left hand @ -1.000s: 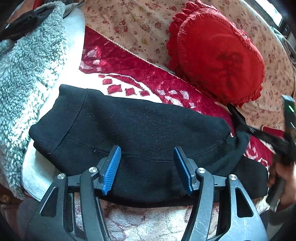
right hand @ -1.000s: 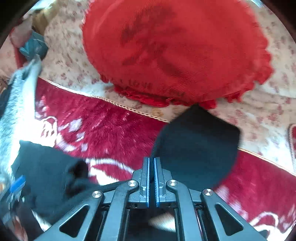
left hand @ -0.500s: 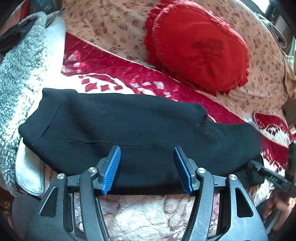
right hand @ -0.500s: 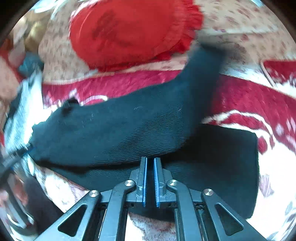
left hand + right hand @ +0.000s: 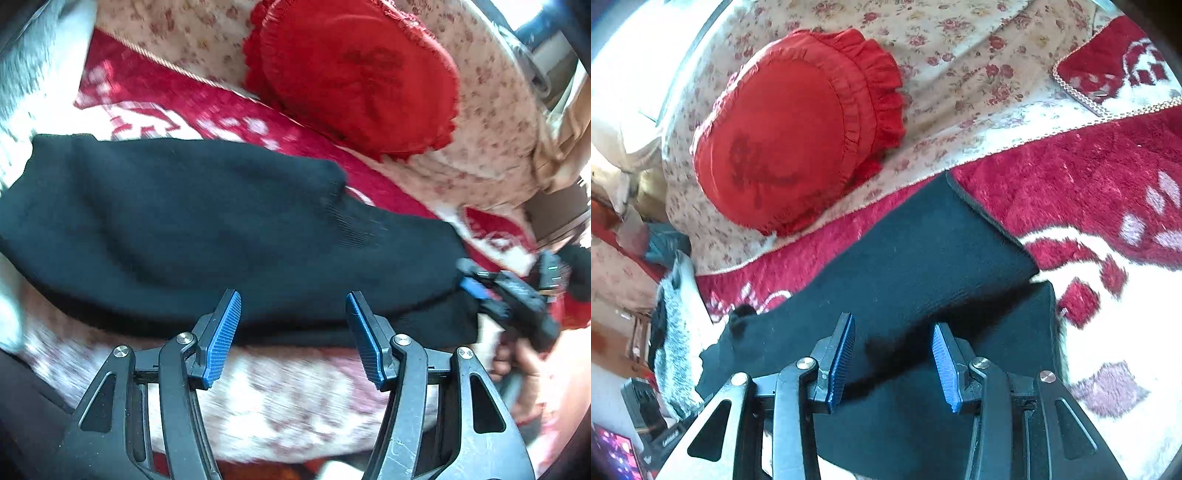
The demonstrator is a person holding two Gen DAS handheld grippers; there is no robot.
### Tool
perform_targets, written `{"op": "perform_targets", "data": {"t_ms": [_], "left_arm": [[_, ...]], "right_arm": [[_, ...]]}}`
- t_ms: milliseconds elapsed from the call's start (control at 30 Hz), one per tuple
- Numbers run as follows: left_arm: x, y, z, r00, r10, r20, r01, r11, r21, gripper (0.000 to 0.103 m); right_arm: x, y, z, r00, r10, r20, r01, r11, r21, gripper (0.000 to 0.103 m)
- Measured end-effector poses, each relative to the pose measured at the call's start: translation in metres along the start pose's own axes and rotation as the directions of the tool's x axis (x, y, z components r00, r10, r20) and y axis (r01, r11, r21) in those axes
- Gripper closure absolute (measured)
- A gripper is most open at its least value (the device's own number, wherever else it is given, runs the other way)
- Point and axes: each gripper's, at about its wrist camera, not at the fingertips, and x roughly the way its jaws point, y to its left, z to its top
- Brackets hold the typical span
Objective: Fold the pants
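Black knit pants [image 5: 207,221] lie flat on a red and white plush blanket [image 5: 155,96], one leg laid over the other. My left gripper [image 5: 293,334] is open and empty, just above the pants' near edge. My right gripper [image 5: 894,363] is open and empty over the leg ends of the pants [image 5: 923,266]. In the left wrist view the right gripper [image 5: 476,282] shows at the pants' right end, held by a hand.
A red frilled heart cushion [image 5: 354,74] lies behind the pants on a floral cover [image 5: 960,74]. A grey fleece throw [image 5: 676,332] lies at the pants' waist end. A second red mat [image 5: 1115,70] lies at the far right.
My right gripper carried the pant leg over onto the other leg, then opened and let it go. My left gripper stayed open and drifted slightly.
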Motion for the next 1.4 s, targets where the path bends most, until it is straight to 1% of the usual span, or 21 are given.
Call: {"op": "perform_targets", "data": {"t_ms": [33,100,167,200,300,400,467,533,600,667,833,900,933,967,1033,1133,1200,1233,1267,1333,1400], "left_arm": [[0.002,-0.003,-0.002,0.999,-0.033,-0.015,0.032,0.999,-0.014,0.037],[0.009,-0.01,-0.006,0.994,-0.1,-0.045,0.098,0.994,-0.05,0.037],[0.019,-0.018,-0.011,0.989,-0.13,-0.07,0.125,0.989,-0.08,0.037],[0.022,-0.022,-0.013,0.987,-0.143,-0.08,0.135,0.987,-0.092,0.037],[0.031,-0.031,-0.013,0.978,-0.19,-0.084,0.177,0.973,-0.148,0.037],[0.036,-0.033,-0.006,0.971,-0.231,-0.057,0.214,0.954,-0.209,0.037],[0.043,-0.034,-0.002,0.965,-0.253,-0.074,0.227,0.94,-0.256,0.037],[0.051,-0.036,-0.002,0.951,-0.29,-0.106,0.248,0.923,-0.295,0.037],[0.057,-0.04,-0.005,0.943,-0.306,-0.13,0.255,0.916,-0.31,0.037],[0.06,-0.042,-0.007,0.941,-0.307,-0.142,0.252,0.916,-0.313,0.037],[0.068,-0.04,0.004,0.953,-0.288,-0.095,0.239,0.906,-0.349,0.037],[0.07,-0.04,0.008,0.957,-0.28,-0.081,0.234,0.905,-0.356,0.037],[0.071,-0.043,0.01,0.962,-0.262,-0.074,0.221,0.91,-0.35,0.038],[0.071,-0.042,0.01,0.965,-0.25,-0.076,0.21,0.915,-0.345,0.053],[0.071,-0.044,0.01,0.971,-0.216,-0.099,0.175,0.932,-0.319,0.077],[0.057,-0.046,0.004,0.968,-0.228,-0.106,0.192,0.943,-0.272,0.083],[0.041,-0.052,0.001,0.971,-0.223,-0.086,0.201,0.957,-0.208,0.083],[0.036,-0.056,-0.001,0.975,-0.209,-0.079,0.194,0.967,-0.167,0.083],[0.036,-0.057,-0.003,0.977,-0.196,-0.083,0.182,0.972,-0.151,0.083],[0.044,-0.055,-0.013,0.975,-0.185,-0.122,0.167,0.975,-0.144,0.083],[0.057,-0.052,-0.021,0.975,-0.154,-0.161,0.132,0.981,-0.142,0.083]], "right_arm": [[0.0,0.001,0.002,1.0,0.005,0.004,-0.005,1.0,-0.009,0.065],[0.003,0.008,0.003,1.0,-0.009,0.016,0.01,0.998,-0.063,0.077],[0.003,0.013,0.005,0.999,-0.027,0.033,0.031,0.994,-0.104,0.085],[0.003,0.011,0.007,0.999,-0.02,0.037,0.023,0.994,-0.107,0.086],[0.002,0.01,0.009,0.999,0.001,0.043,0.003,0.994,-0.105,0.087],[0.004,0.004,0.009,0.999,0.021,0.038,-0.017,0.996,-0.082,0.087],[0.006,0.0,0.009,0.999,0.034,0.026,-0.032,0.997,-0.065,0.087],[0.006,-0.005,0.01,0.998,0.052,0.022,-0.051,0.998,-0.043,0.087],[0.007,-0.008,0.01,0.998,0.063,0.014,-0.062,0.998,-0.031,0.085],[0.01,-0.011,0.009,0.998,0.065,0.009,-0.065,0.998,-0.017,0.084],[0.012,-0.015,0.008,0.996,0.086,0.014,-0.086,0.996,0.007,0.084],[0.009,-0.011,0.007,0.997,0.075,0.033,-0.074,0.997,-0.016,0.088],[0.005,-0.008,0.006,0.997,0.062,0.045,-0.06,0.998,-0.032,0.09],[0.0,-0.003,0.004,0.997,0.053,0.06,-0.05,0.998,-0.049,0.092],[-0.013,0.006,0.0,0.995,0.041,0.094,-0.034,0.996,-0.078,0.094],[-0.039,0.017,-0.008,0.991,0.031,0.131,-0.016,0.994,-0.11,0.095],[-0.058,0.021,-0.018,0.99,0.014,0.139,0.005,0.991,-0.131,0.097],[-0.067,0.021,-0.023,0.989,-0.014,0.148,0.035,0.989,-0.14,0.097],[-0.074,0.021,-0.029,0.986,-0.05,0.156,0.073,0.987,-0.146,0.098],[-0.079,0.014,-0.042,0.979,-0.143,0.145,0.165,0.975,-0.152,0.098],[-0.075,0.002,-0.051,0.983,-0.155,0.099,0.167,0.978,-0.128,0.098]]}}
